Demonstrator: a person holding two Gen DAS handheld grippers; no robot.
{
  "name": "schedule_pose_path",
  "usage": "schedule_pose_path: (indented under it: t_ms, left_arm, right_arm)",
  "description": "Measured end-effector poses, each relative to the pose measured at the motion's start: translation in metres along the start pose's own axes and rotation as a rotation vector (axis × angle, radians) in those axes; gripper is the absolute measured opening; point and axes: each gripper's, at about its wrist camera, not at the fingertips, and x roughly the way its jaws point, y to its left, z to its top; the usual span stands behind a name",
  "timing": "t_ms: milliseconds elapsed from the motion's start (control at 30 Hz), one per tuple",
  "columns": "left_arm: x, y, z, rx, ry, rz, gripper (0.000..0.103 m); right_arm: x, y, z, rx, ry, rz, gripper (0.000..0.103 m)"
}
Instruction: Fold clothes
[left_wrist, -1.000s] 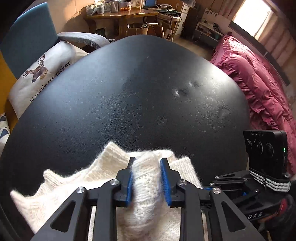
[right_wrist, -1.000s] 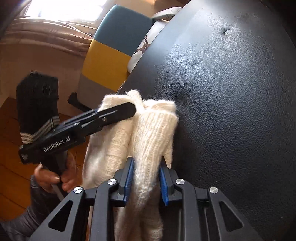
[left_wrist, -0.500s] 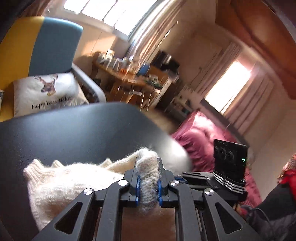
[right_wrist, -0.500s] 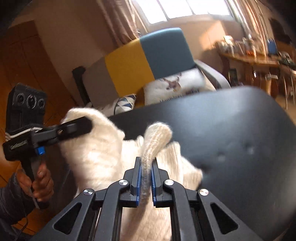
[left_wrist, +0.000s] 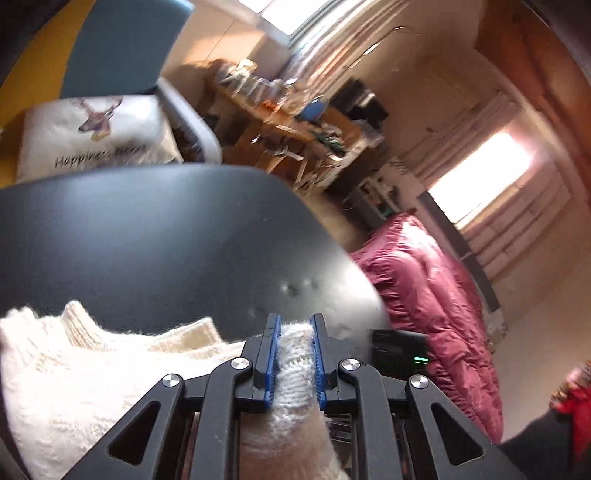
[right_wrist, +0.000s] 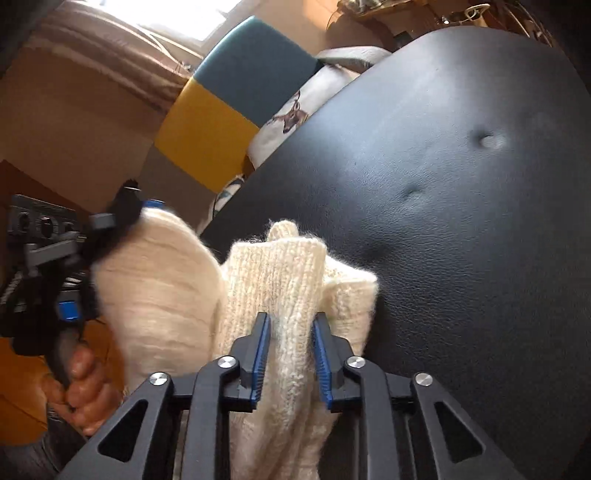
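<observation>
Only readable text: black script on the white rectangular fabric cushion with a deer-head print (left_wrist: 92, 136), left wrist view. First word reads "Happiness"; second word is motion-blurred, unreadable. In the right wrist view the cushion's lettering is hidden. No other legible labels.

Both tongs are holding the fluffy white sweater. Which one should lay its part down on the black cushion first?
Probably the right tongs. They grip the sweater right beside the black cushion. The left tongs look raised and blurred, with the cushion farther off.
</observation>
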Motion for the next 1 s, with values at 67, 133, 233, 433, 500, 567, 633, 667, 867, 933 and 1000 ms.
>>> schedule_pose_path:
  t_ms: [67, 133, 233, 433, 500, 567, 633, 667, 867, 933, 1000]
  left_arm:
    - [0.012, 0.002, 0.001, -0.013, 0.014, 0.010, 0.015]
    - [0.019, 0.001, 0.000, 0.004, 0.023, 0.013, 0.015]
    - [0.029, -0.001, 0.001, 0.036, 0.038, 0.023, 0.015]
    - [0.049, -0.006, 0.003, 0.084, 0.057, 0.075, 0.015]
    - [0.058, -0.003, 0.003, 0.086, 0.065, 0.099, 0.015]
    - [0.072, 0.001, 0.003, 0.089, 0.078, 0.133, 0.015]
    - [0.090, 0.005, -0.004, 0.076, 0.117, 0.136, 0.015]
    - [0.099, 0.006, -0.008, 0.083, 0.140, 0.148, 0.015]
    - [0.106, 0.003, -0.014, 0.076, 0.169, 0.114, 0.023]
    - [0.090, 0.002, -0.007, 0.045, 0.137, 0.064, 0.032]
    - [0.064, 0.000, 0.000, 0.030, 0.093, 0.026, 0.036]
  right_arm:
    - [-0.022, -0.005, -0.011, 0.009, -0.010, 0.043, 0.028]
    - [-0.033, 0.004, -0.027, -0.024, 0.037, 0.127, 0.031]
    - [-0.046, 0.018, -0.050, -0.075, 0.113, 0.241, 0.035]
    - [0.002, 0.047, -0.082, -0.143, 0.299, 0.253, 0.039]
    - [0.003, 0.057, -0.089, -0.145, 0.342, 0.423, 0.039]
    - [0.002, 0.064, -0.098, -0.198, 0.397, 0.459, 0.038]
    - [0.005, 0.063, -0.108, -0.232, 0.450, 0.411, 0.037]
    - [0.010, 0.050, -0.114, -0.204, 0.471, 0.379, 0.034]
    - [0.006, 0.016, -0.127, -0.085, 0.429, 0.384, 0.009]
    - [-0.002, 0.019, -0.125, -0.086, 0.412, 0.378, 0.018]
    - [-0.019, 0.027, -0.119, -0.131, 0.386, 0.338, 0.026]
